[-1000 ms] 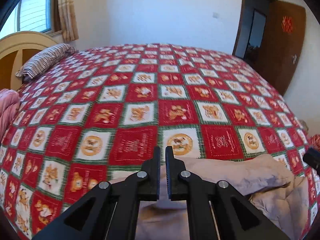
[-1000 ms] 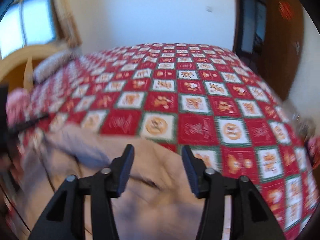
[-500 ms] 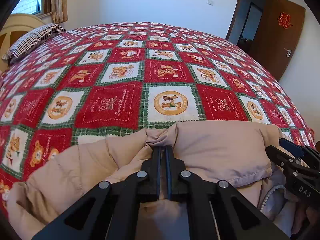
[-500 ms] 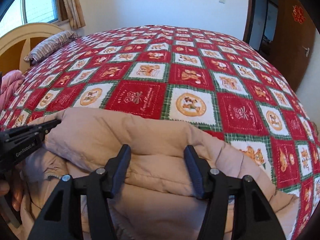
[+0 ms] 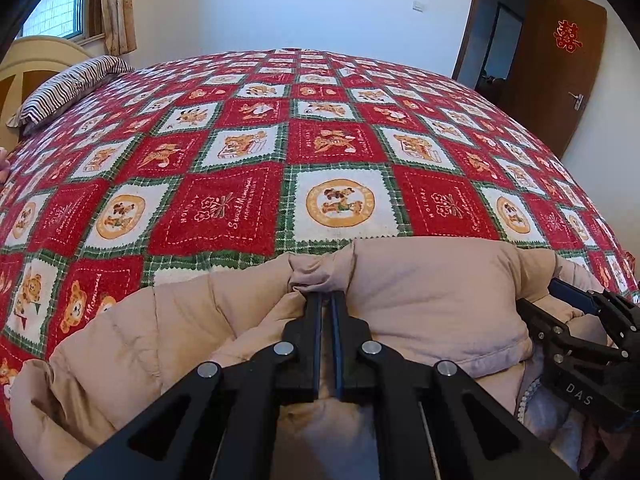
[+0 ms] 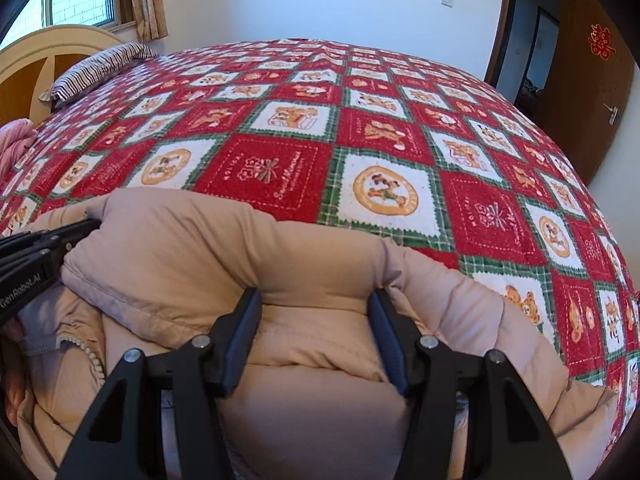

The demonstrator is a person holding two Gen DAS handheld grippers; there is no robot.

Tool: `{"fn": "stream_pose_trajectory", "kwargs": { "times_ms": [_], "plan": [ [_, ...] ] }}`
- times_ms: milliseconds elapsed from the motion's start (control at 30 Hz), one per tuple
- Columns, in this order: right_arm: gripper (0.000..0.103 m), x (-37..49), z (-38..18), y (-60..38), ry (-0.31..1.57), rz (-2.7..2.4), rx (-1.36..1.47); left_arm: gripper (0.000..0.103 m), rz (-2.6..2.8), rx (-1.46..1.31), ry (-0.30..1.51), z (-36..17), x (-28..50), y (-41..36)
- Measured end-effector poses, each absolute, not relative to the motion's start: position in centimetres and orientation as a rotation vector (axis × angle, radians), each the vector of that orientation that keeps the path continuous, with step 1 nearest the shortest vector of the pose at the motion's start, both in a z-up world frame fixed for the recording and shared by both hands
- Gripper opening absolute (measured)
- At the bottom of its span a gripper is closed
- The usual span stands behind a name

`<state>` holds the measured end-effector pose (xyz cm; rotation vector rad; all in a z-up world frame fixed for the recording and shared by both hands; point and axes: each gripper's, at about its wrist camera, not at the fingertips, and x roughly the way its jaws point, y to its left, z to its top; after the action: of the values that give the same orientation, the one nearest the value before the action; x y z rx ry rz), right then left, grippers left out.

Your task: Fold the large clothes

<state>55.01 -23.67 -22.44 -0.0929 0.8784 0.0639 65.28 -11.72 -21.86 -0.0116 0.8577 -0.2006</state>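
Note:
A beige padded jacket [image 5: 432, 300] lies bunched on the near edge of the red patchwork bedspread [image 5: 240, 208]. My left gripper [image 5: 327, 294] is shut on a pinched fold of its upper edge. In the right wrist view the jacket [image 6: 180, 248] fills the lower half, and my right gripper [image 6: 314, 300] holds a thick padded roll of it between wide-set fingers. The right gripper [image 5: 560, 320] shows at the right edge of the left wrist view. The left gripper [image 6: 60, 232] enters from the left in the right wrist view. Grey lining [image 6: 40, 328] with a zip shows at the lower left.
The bedspread [image 6: 280, 168] stretches flat to the far wall. A striped pillow [image 6: 100, 66] and a cream headboard [image 6: 40, 60] are at the far left, with a pink cloth [image 6: 16, 140] near them. A brown door [image 5: 560, 60] stands open at the right.
Both grippers have come down toward the bed with the jacket. The jacket now rests on the bedspread and fills more of each view.

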Motion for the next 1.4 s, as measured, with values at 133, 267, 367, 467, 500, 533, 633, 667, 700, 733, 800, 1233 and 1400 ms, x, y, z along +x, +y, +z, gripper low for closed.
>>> {"fn": "stream_pose_trajectory", "kwargs": {
  "times_ms": [133,267,367,467,500,533,633,667,700,733,800,1233,1400],
  "plan": [
    [0.059,54.9,-22.5,-23.5,0.872,0.056,-0.106,0.005,-0.185,0.056,0.896,-21.2,65.6,-12.5],
    [0.061,54.6,-21.6,-23.1,0.877,0.063,-0.144,0.075,-0.22,-0.022,0.818,-17.2,64.0,-11.8],
    [0.062,53.3,-19.8,-23.4,0.84,0.096,-0.133,0.097,-0.259,-0.026,0.74,-14.7,62.7,-12.4],
    [0.062,52.2,-17.5,-24.1,0.757,0.077,-0.109,0.097,-0.284,-0.015,0.779,-15.1,63.3,-13.7],
    [0.062,52.0,-16.9,-24.5,0.737,0.063,-0.09,0.097,-0.281,-0.013,0.786,-15.4,63.5,-14.1],
    [0.062,52.1,-16.4,-25.1,0.723,0.04,-0.061,0.097,-0.268,0.0,0.798,-16.1,63.8,-14.5],
    [0.061,53.1,-17.4,-26.2,0.782,0.028,-0.002,0.097,-0.23,0.038,0.881,-19.5,64.8,-15.4],
    [0.056,53.4,-18.1,-26.2,0.803,0.034,0.004,0.097,-0.218,0.042,0.905,-20.4,64.9,-15.3],
    [0.051,53.7,-19.3,-26.2,0.838,0.048,-0.007,0.097,-0.215,0.041,0.924,-21.2,65.0,-15.4],
    [0.05,53.9,-19.9,-26.2,0.854,0.053,-0.023,0.097,-0.216,0.039,0.927,-21.6,65.1,-15.3],
    [0.05,54.0,-21.3,-26.3,0.87,0.057,-0.04,0.097,-0.206,0.057,0.914,-22.1,64.8,-15.5],
    [0.051,54.2,-22.4,-26.3,0.872,0.043,-0.043,0.102,-0.183,0.079,0.9,-23.0,65.3,-16.1],
    [0.051,54.2,-22.4,-26.4,0.87,0.043,-0.039,0.102,-0.18,0.082,0.896,-23.0,65.2,-16.1]
  ]
}}
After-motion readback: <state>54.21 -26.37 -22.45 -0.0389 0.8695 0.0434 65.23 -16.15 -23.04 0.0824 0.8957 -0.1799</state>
